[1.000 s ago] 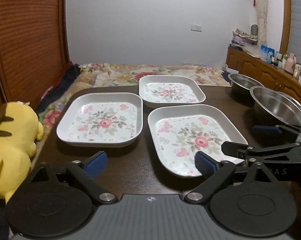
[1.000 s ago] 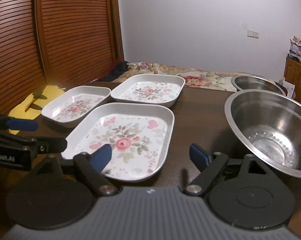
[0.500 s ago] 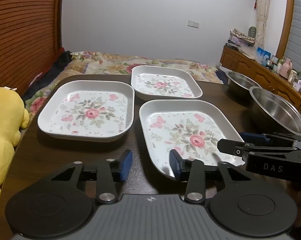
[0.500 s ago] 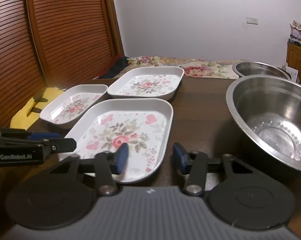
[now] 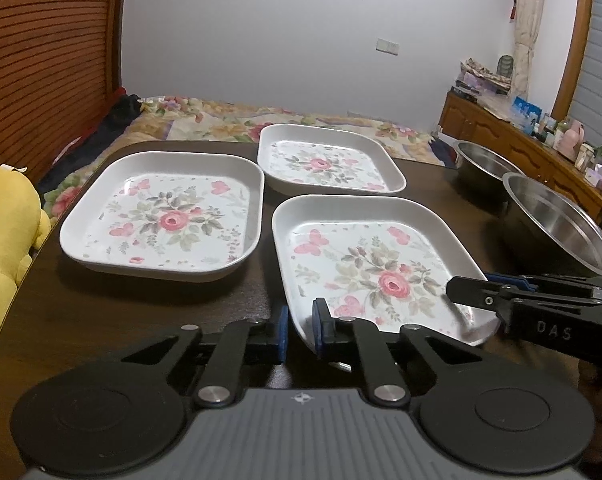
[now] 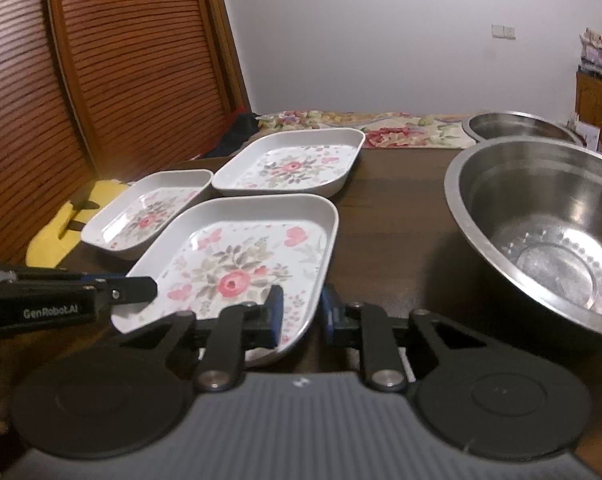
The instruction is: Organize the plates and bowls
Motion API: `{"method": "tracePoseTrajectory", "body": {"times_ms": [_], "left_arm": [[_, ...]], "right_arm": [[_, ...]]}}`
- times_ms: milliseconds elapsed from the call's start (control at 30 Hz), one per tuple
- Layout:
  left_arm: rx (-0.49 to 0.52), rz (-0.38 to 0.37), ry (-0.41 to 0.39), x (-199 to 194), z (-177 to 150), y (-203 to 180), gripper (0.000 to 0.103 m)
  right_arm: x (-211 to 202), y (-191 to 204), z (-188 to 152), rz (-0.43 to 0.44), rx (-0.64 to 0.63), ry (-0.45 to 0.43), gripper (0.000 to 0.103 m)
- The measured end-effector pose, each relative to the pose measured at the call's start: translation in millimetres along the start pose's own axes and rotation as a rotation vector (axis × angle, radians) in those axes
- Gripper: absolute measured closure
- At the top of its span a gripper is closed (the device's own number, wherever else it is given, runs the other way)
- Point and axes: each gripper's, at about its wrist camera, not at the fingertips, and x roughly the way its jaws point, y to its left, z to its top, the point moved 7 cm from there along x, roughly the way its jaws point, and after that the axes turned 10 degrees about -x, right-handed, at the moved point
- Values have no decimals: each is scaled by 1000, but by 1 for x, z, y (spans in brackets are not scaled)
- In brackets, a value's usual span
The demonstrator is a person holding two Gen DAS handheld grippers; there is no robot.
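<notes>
- Left gripper (image 5: 301,330): we have its jaws drawn nearly together across the near-left corner rim of the nearest floral plate (image 5: 375,258), one blue pad outside the wall, one inside. We judge it a pinch on the rim, though actual contact is hard to confirm.
- Right gripper (image 6: 301,312): its jaws straddle the near-right rim of the same plate (image 6: 241,264) in the same way, narrowed to a rim-width gap. Two grips at opposite near corners would, we judge, keep a wide shallow dish level when it is lifted.
- Nearest floral plate: sits flat on the dark counter (image 5: 141,312), directly ahead of both pairs of jaws, not yet raised.
- Second floral plate (image 5: 169,216): ahead and to the left of the left jaws, just beside the first, apart from it; a likely base for stacking.
- Third floral plate (image 5: 325,160): farther ahead, beyond the gripped plate, separate from both others.
- Steel bowl (image 6: 541,232): right of the right jaws, tilted, its near rim lower than its far rim; a second steel bowl (image 6: 517,126) lies beyond it. We take the bowls as their own group.
- Yellow plush toy (image 5: 5,220): far left of the left jaws, off the counter edge.
- Bed with floral cover (image 5: 229,116): beyond the counter.
</notes>
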Motion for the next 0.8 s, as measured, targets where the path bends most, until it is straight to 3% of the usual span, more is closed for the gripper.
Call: {"method": "tracePoseTrajectory", "body": {"times_ms": [367, 800], "left_arm": [[-10, -31, -19, -30, -11, 0, 89], [18, -26, -25, -60, -37, -2, 89]], "right_arm": [[-30, 4, -14, 81, 48, -12, 84], [-58, 22, -34, 101, 18, -16, 84]]}}
